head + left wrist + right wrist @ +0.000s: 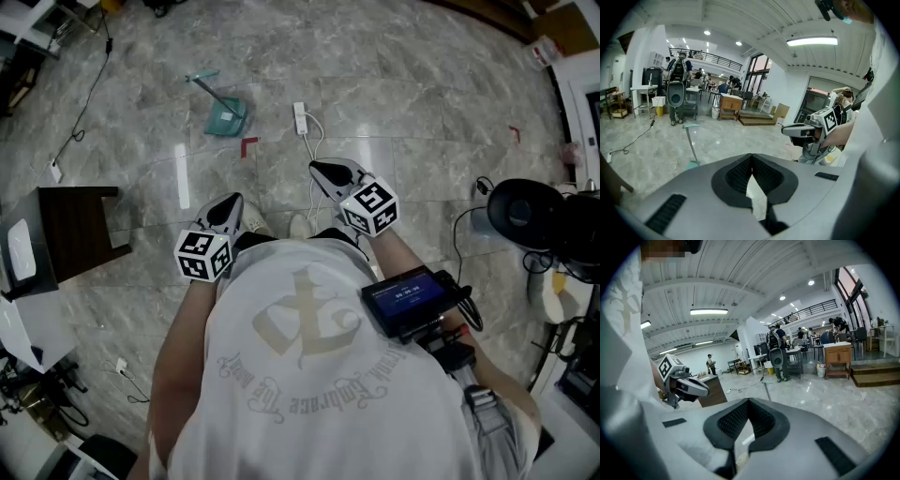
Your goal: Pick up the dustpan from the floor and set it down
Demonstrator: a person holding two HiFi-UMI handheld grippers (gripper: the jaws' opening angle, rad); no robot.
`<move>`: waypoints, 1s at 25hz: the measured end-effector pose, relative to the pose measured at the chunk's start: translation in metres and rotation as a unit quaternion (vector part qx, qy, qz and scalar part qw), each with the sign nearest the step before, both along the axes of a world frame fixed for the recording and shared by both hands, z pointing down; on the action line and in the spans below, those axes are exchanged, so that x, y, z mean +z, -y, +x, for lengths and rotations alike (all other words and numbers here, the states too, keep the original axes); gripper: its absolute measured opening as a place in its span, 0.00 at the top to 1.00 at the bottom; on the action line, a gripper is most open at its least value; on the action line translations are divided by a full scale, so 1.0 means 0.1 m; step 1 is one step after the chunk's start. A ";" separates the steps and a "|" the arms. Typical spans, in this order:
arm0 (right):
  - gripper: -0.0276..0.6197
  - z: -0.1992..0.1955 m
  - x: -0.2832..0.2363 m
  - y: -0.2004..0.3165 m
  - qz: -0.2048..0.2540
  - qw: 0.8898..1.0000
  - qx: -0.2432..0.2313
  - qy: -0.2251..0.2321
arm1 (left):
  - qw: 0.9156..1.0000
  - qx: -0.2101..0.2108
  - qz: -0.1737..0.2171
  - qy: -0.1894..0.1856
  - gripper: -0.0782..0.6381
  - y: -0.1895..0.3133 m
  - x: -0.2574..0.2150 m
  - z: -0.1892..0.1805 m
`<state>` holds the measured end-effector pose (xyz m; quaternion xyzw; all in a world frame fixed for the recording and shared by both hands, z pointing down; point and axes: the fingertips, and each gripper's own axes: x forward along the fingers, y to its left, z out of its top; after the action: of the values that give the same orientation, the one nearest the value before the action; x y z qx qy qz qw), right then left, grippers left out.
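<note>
At the left stands a dark brown wooden desk (pixel 80 225). The teal plastic long-handled dustpan (pixel 223 116) stands on the grey marble floor (pixel 412 84), far ahead and a little left of the person, well apart from the 2 tools. The left gripper (pixel 229 202) is clenched on nothing, close to the body. Just right of the dustpan lies a white power strip (pixel 300 117), its cable trailing toward the person's feet. The right gripper (pixel 328 172) is likewise clenched and empty.

The risk, as I judge it: if the jaws are not spread before the reach, they will knock the thin handle and topple the pan. The cable could also catch a foot on the way.

The dustpan's long axis is its handle, which rises nearly upright from the pan and leans toward the far left. Which way the pan's mouth faces I cannot tell.
</note>
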<state>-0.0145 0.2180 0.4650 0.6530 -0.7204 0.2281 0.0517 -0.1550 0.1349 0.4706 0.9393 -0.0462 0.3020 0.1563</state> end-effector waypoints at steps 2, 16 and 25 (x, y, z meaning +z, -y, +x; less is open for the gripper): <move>0.93 0.08 -0.04 -0.01 0.009 1.000 0.017 0.008 | 1.000 -0.002 0.003 0.002 0.87 0.01 -0.01 -0.02; 0.93 -0.01 0.00 0.06 0.004 1.000 0.006 0.014 | 0.999 -0.028 0.017 -0.005 0.87 0.05 -0.11 -0.13; 0.93 -0.07 0.13 0.18 -0.016 0.999 0.001 0.029 | 0.999 -0.050 0.012 0.002 0.87 0.12 -0.07 -0.28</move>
<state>-0.0214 0.1999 0.4776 0.6460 -0.7172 0.2581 0.0413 -0.1831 0.1224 0.4631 0.9371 -0.0975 0.2947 0.1596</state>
